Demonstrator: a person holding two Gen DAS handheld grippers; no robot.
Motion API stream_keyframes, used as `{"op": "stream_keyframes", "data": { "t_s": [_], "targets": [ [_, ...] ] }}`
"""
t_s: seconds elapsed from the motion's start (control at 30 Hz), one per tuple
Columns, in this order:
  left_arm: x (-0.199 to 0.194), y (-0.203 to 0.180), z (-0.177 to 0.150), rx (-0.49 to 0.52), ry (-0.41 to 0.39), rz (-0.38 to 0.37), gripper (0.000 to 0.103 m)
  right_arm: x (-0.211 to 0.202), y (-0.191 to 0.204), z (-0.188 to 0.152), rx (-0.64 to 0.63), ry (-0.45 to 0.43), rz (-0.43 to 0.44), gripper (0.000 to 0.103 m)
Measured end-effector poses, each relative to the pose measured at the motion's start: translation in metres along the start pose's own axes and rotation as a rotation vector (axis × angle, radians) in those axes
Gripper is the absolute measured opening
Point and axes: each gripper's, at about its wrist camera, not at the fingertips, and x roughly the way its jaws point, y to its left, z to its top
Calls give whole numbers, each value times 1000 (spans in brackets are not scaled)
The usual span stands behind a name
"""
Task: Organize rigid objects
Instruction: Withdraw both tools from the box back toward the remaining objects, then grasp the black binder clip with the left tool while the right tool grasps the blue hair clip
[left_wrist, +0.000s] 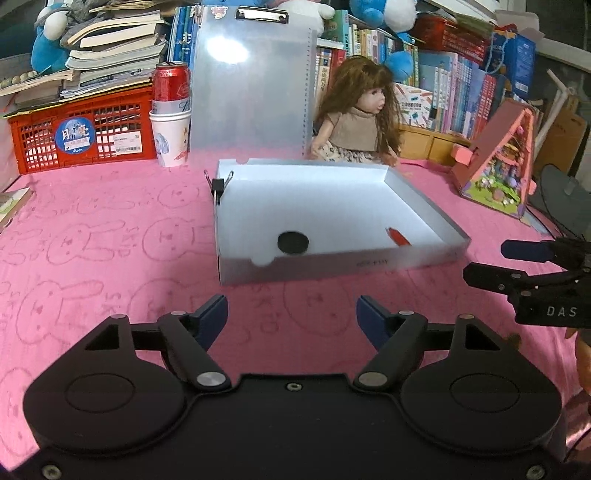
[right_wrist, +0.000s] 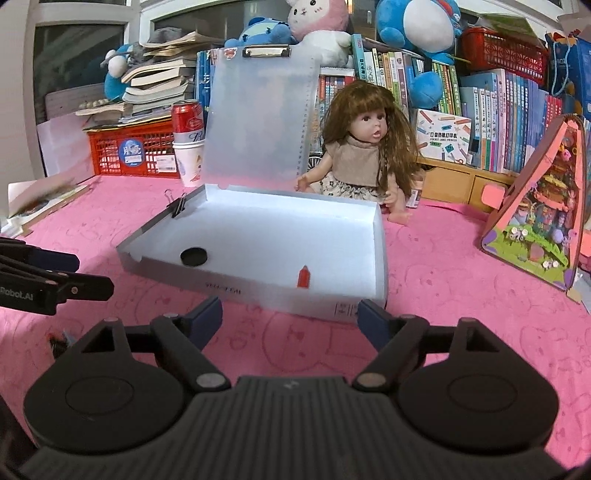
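Observation:
A white plastic file box (left_wrist: 424, 206) (right_wrist: 380, 258) lies open on the pink cloth, its translucent lid (left_wrist: 251, 85) (right_wrist: 258, 122) standing upright at the back. Inside lie a black round disc (left_wrist: 293, 242) (right_wrist: 193, 256) and a small red item (left_wrist: 398, 236) (right_wrist: 303, 276). A black binder clip (left_wrist: 218, 186) (right_wrist: 177, 206) grips the box's left wall. My left gripper (left_wrist: 291, 317) hangs open in front of the box, nothing between its blue pads. My right gripper (right_wrist: 290, 314) is open too, just short of the box's near wall, and empty.
A doll (left_wrist: 362, 114) (right_wrist: 365, 147) sits behind the box. A red can in paper cups (left_wrist: 170, 110) (right_wrist: 188, 140) and a red crate (left_wrist: 81, 133) stand at back left. A pink toy house (left_wrist: 498, 162) (right_wrist: 539, 221) is at right. Books and plush toys line the back.

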Motion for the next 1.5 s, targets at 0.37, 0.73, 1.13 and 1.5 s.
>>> {"op": "stream_keyframes", "data": {
  "t_s": [0.37,0.73,1.13,1.5],
  "targets": [
    [-26,-20,-36,95,28,-52,76,-20,4,-34,-9,32,-1,88],
    [-39,-23,-64,96,39,-46,75,-34,10,-58,-6,46,-9,88],
    [-41,-21,-71,114,-3,-15,53,-40,15,-69,-27,31,8,77],
    [-35,-23,-74,182,-16,-28,45,-46,17,-69,-42,-31,23,38]
  ]
}}
